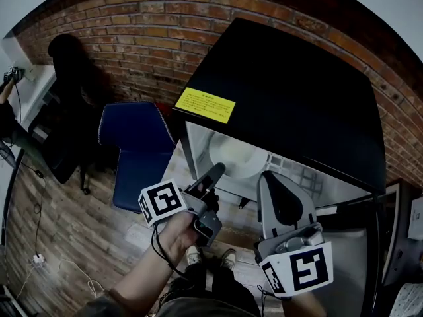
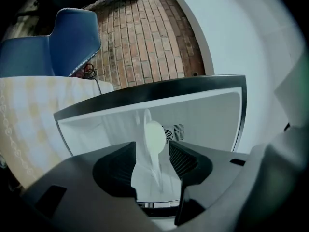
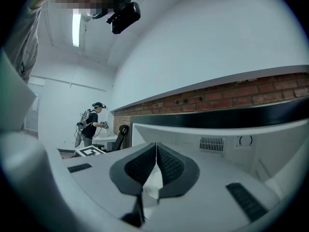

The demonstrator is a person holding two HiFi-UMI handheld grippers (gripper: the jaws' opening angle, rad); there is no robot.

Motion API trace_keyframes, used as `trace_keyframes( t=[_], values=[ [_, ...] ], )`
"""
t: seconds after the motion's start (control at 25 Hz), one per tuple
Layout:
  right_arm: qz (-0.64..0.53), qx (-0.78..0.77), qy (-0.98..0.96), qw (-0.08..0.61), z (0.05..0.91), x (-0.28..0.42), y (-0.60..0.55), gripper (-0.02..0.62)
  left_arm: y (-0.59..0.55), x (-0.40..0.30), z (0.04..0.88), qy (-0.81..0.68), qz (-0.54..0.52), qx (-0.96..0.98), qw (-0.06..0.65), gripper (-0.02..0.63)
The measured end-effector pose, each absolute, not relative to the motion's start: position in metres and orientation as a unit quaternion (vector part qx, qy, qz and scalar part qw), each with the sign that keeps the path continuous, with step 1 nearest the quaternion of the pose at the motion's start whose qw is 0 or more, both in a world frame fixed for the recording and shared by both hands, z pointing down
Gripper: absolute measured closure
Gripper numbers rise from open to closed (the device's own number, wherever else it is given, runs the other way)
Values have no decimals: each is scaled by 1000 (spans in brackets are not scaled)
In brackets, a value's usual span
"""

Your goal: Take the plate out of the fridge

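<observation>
Our left tool (image 2: 151,151) held its jaws spread wide at the mouth of the open black fridge (image 1: 297,91). The white plate (image 1: 234,156) lay inside the fridge, in line with the gap between those jaws but not pinched by them. Our right tool (image 3: 156,146), also at the fridge opening, had its jaws pressed together on nothing. On the fridge's top we saw a yellow label (image 1: 205,105), its print too small to read. A blue chair (image 1: 132,147) stood beside the fridge.
</observation>
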State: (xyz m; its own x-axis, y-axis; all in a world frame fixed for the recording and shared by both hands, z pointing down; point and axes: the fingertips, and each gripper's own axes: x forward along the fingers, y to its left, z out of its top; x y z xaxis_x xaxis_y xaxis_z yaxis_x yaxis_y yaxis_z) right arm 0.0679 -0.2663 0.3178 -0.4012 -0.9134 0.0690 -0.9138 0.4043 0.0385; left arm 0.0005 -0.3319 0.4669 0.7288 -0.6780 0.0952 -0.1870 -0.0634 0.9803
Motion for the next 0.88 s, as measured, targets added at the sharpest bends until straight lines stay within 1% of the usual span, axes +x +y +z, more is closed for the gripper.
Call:
trace_keyframes(
  t=[0.2, 0.64, 0.68, 0.76, 0.88],
  values=[
    [11, 545, -837, 46, 329, 68, -272, 568, -337, 7, 479, -301, -201, 686, 631, 402],
    [24, 548, -834, 54, 343, 72, -282, 568, -350, 23, 491, -294, -199, 670, 652, 405],
    [25, 548, -834, 55, 344, 73, -283, 568, -351, 23, 492, -298, -201, 666, 653, 416],
    [27, 548, -834, 56, 346, 73, -284, 568, -353, 22, 492, -309, -207, 659, 654, 498],
    [29, 548, -834, 56, 348, 73, -285, 568, -353, 21, 490, -317, -209, 657, 651, 528]
  ],
)
